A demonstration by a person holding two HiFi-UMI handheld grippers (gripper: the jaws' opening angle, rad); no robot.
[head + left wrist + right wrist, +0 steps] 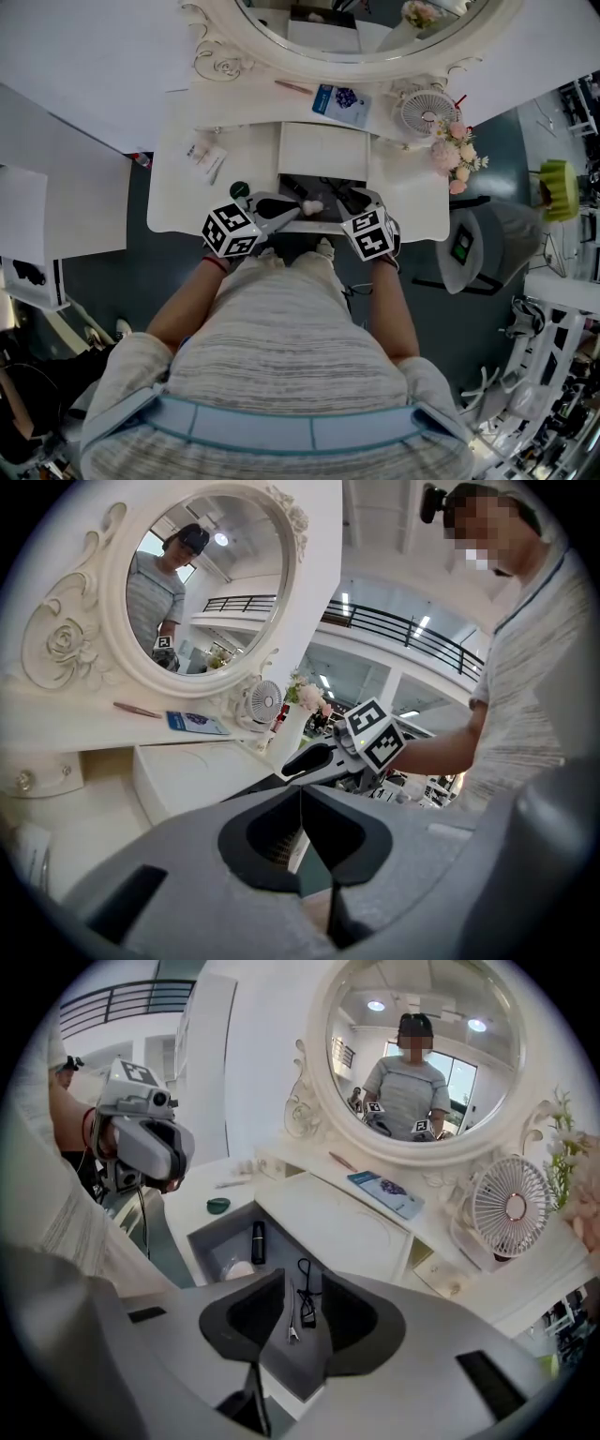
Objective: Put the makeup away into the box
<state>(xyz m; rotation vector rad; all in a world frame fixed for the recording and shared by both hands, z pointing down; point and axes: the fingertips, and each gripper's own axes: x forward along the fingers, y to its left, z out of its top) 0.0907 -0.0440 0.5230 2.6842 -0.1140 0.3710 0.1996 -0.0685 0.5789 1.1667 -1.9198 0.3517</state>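
A: How is the right gripper [302, 1281] holding its jaws?

B: They are standing apart and pressing on nothing. They are pointing down into the dark grey rectangular box [214, 1241] that is sitting sunk in the white dressing table [192, 1199].

A: What is showing through the gap?

B: A slim silver metal clip [291, 1313] is lying on the box floor there. A thin black looped wire piece [306, 1290] is lying just beside it on the right, though I cannot tell whether the two are touching.

A: And farther out?

B: A black cylindrical lipstick tube [258, 1241] is lying flat toward the box's back left corner, and a pale round puff [236, 1270] is resting near it toward the front. A small dark green round lid [217, 1206] is sitting outside the box, on the tabletop just beside that corner.

A: The other tool?

B: The left gripper [302, 803] is hanging by the box's front left edge, apart from the makeup. Its jaw tips are together with nothing between them.

A: Beyond the box?

B: A blue printed booklet [386, 1192] is lying on the shelf under the oval mirror [469, 1044], and a small white round fan [511, 1206] is standing to the booklet's right.
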